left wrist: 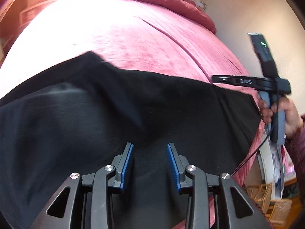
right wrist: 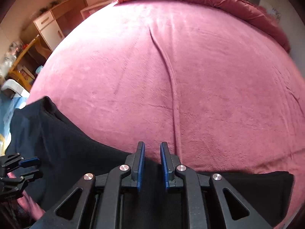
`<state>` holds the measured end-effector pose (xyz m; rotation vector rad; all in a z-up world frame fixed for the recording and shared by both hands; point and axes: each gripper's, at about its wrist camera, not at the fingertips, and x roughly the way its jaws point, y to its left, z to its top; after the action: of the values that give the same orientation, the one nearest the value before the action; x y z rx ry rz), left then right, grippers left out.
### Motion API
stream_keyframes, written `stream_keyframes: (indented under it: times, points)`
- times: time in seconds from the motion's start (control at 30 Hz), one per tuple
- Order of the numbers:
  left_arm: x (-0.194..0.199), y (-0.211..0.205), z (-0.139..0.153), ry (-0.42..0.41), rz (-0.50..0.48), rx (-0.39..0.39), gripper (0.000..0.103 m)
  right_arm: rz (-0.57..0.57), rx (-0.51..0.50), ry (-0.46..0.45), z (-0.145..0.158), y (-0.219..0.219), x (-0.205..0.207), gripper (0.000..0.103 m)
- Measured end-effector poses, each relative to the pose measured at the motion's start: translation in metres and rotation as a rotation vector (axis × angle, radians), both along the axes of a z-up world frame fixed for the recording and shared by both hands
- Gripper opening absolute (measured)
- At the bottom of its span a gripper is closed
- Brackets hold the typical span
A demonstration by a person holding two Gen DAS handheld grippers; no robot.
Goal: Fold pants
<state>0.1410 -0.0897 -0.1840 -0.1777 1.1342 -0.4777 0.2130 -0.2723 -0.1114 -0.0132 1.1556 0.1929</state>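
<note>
Left wrist view: black pants [left wrist: 114,110] lay across the frame's lower half on a pink bedspread [left wrist: 133,38], left gripper [left wrist: 149,164] parted and empty above them; right wrist view: right gripper [right wrist: 152,164] narrowly parted, empty, wooden cabinet [right wrist: 51,24] upper left.

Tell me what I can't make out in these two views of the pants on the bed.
- Black pants: near part cut off by the lower edge and the left gripper, left wrist view.
- Waistband or cuffs: unreadable, dark fabric, both views.
- Right gripper: whether its pads pinch cloth, right wrist view.
</note>
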Motion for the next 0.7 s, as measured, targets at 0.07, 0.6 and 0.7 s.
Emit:
stream_keyframes:
  times: [0.07, 0.6, 0.7]
  points:
    - [-0.005, 0.022, 0.002, -0.002, 0.065, 0.004, 0.036, 0.052, 0.104, -0.015, 0.013, 0.02, -0.003, 0.019]
    - [-0.035, 0.116, -0.015, -0.002, 0.27, 0.135, 0.036, 0.295, 0.158, 0.127, -0.053, 0.222, 0.063, 0.009]
    - [-0.035, 0.119, -0.021, -0.005, 0.274, 0.133, 0.036, 0.27, 0.086, 0.122, -0.066, 0.228, 0.073, 0.008]
